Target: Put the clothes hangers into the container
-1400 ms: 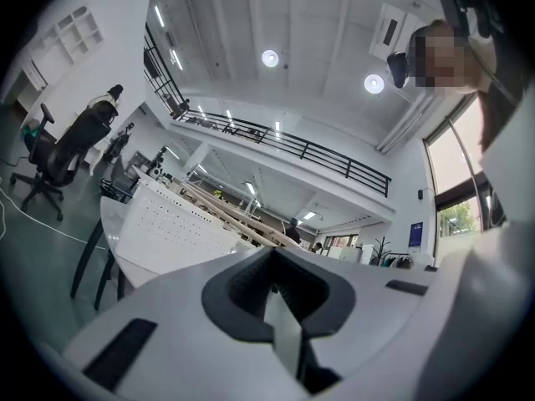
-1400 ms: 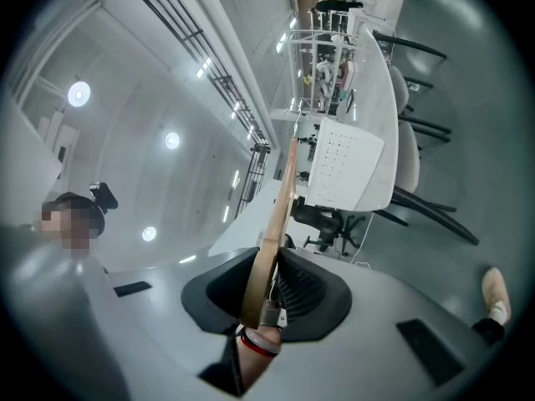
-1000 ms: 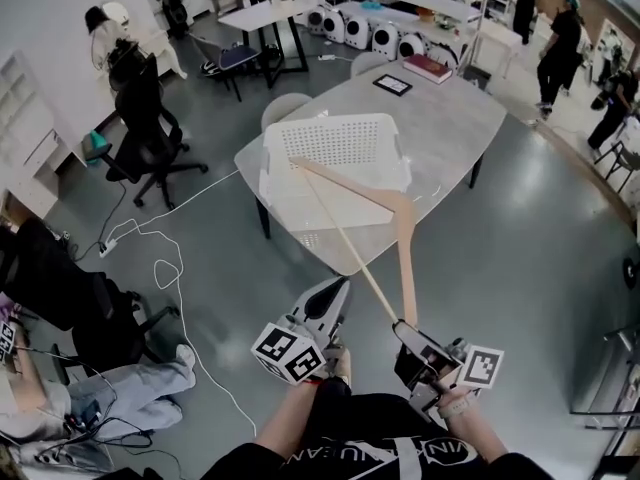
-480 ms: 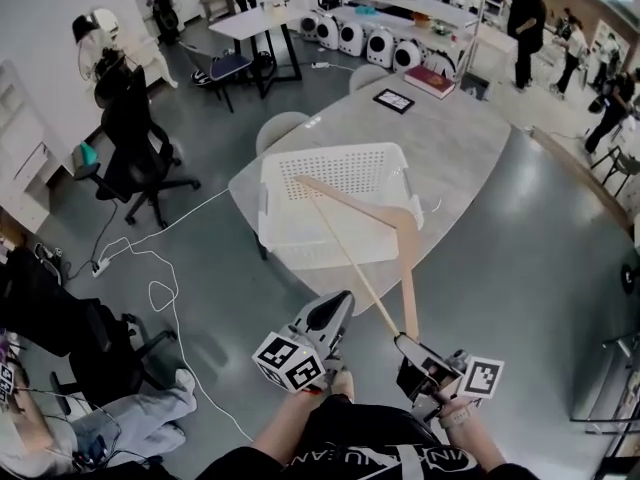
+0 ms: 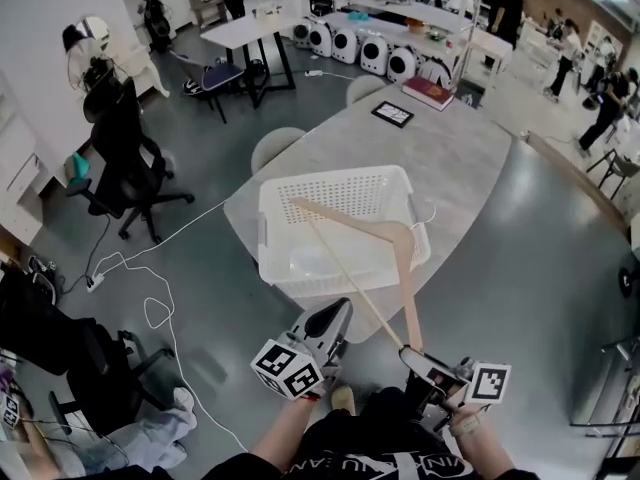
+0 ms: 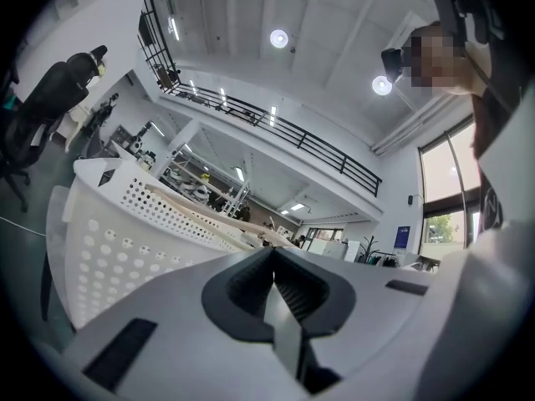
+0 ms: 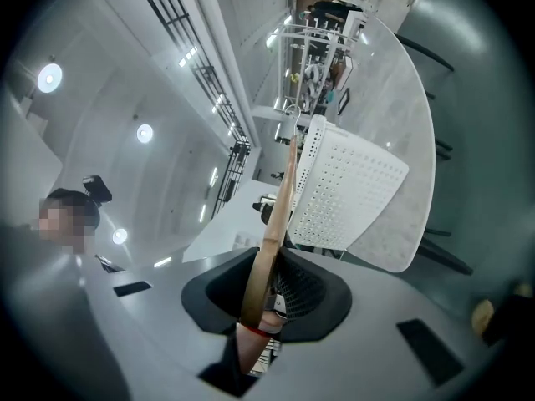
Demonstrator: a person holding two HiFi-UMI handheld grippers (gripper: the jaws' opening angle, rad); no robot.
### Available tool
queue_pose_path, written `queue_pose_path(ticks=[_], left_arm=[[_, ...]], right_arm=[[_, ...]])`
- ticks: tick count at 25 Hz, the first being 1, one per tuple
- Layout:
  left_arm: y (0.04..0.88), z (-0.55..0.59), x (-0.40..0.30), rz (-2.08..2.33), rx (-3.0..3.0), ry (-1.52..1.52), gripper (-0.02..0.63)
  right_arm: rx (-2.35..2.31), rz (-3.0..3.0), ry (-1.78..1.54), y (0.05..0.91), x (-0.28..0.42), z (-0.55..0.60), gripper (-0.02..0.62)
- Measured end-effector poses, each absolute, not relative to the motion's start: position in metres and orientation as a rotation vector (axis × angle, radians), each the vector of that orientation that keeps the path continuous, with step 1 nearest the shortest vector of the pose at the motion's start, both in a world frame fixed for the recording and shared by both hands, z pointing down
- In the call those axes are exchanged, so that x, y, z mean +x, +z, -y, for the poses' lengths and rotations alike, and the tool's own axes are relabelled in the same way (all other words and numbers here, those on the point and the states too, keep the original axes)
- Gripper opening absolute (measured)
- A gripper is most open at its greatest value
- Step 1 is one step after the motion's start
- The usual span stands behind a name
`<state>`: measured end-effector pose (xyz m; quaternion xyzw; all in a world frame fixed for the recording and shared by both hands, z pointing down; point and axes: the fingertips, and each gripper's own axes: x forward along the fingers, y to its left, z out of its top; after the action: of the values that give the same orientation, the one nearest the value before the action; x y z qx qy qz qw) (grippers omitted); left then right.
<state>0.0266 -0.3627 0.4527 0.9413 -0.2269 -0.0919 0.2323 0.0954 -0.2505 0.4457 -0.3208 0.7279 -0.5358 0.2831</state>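
Grey speckled oval bench [image 5: 455,158] out front. Right gripper [image 5: 410,352] jaws are clamped on one flat end of the pale wooden hanger [image 5: 406,273]. Its thin triangle reaches over the white perforated plastic basket [image 5: 275,258] at the bench's near edge. Left gripper [image 5: 336,314] jaws are pressed together, empty, near the basket.

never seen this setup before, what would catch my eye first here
A long wooden hanger, clamped in the right gripper, reaches out over a white perforated basket on the grey table. The left gripper, shut and empty, is held alongside.
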Motion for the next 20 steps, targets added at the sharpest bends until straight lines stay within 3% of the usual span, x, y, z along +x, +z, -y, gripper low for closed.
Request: queue_pose_path(ticks=[20], left_arm=[[0.444,0.417,0.033,0.823,2.543,-0.256,0.009]], right_arm=[[-0.723,-1.991,-1.741,0.443,0.13,0.32,0.069]])
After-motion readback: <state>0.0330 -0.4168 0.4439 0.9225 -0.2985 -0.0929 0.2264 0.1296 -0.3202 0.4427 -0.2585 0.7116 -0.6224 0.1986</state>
